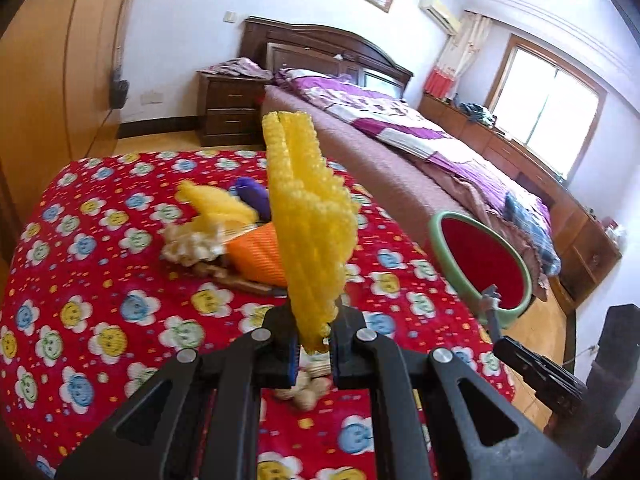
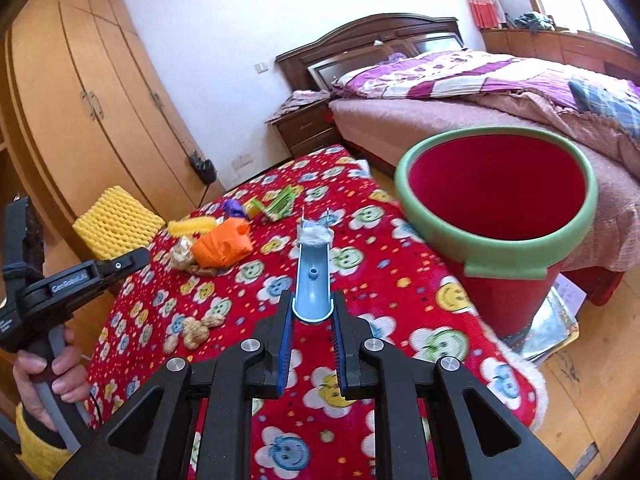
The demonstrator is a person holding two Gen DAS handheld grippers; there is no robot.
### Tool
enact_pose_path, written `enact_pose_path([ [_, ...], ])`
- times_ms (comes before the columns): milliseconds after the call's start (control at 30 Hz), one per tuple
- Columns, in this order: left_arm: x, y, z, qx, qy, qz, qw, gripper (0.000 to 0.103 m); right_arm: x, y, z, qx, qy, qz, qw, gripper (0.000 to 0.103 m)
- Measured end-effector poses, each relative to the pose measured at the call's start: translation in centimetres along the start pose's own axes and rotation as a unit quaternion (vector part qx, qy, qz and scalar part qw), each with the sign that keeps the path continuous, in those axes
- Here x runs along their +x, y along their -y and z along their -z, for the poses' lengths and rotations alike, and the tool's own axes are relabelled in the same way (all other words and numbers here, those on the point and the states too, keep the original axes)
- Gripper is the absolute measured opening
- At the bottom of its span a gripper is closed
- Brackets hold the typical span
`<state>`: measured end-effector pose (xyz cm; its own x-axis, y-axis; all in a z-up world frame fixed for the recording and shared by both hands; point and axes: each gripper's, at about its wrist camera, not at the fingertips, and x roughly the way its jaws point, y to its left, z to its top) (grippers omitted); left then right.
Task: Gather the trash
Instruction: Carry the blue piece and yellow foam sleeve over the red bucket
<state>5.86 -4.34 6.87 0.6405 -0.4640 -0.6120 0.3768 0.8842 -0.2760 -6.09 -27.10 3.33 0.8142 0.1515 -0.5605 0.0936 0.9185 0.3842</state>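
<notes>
1. The left gripper (image 1: 314, 344) has black plastic arms with silver round rivets and blue ribbed pads.
2. The right gripper (image 2: 311, 344) looks the same.
3. Beside the wardrobe (image 2: 80, 92), the left gripper's body carries white "GenRobot.AI" lettering.
4. The left hand (image 2: 48, 376) wears a yellow knitted cuff.

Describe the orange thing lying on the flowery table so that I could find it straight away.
Start at the table with the red flower-face cloth. In the pile of trash near its far end lies the orange foam net, crumpled, with peanut shells beside it and a second yellow net just behind. It is the only orange piece; the other nets are yellow.
</notes>
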Motion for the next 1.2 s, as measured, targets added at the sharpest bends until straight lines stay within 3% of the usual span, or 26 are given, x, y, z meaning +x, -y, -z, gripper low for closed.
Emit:
enact_pose_path([
  [700, 6.1, 10.5, -2.6, 0.074, -0.027, 0.062, 0.9949, 0.010, -1.1, 8.9, -3.6, 0.066, 0.030, 0.056, 0.996, 0.018],
  [1200, 13.7, 19.4, -2.3, 0.141, -0.089, 0.115, 0.9793, 0.010, -0.3, 15.0, -5.4, 0.106, 0.035, 0.092, 0.989, 0.018],
])
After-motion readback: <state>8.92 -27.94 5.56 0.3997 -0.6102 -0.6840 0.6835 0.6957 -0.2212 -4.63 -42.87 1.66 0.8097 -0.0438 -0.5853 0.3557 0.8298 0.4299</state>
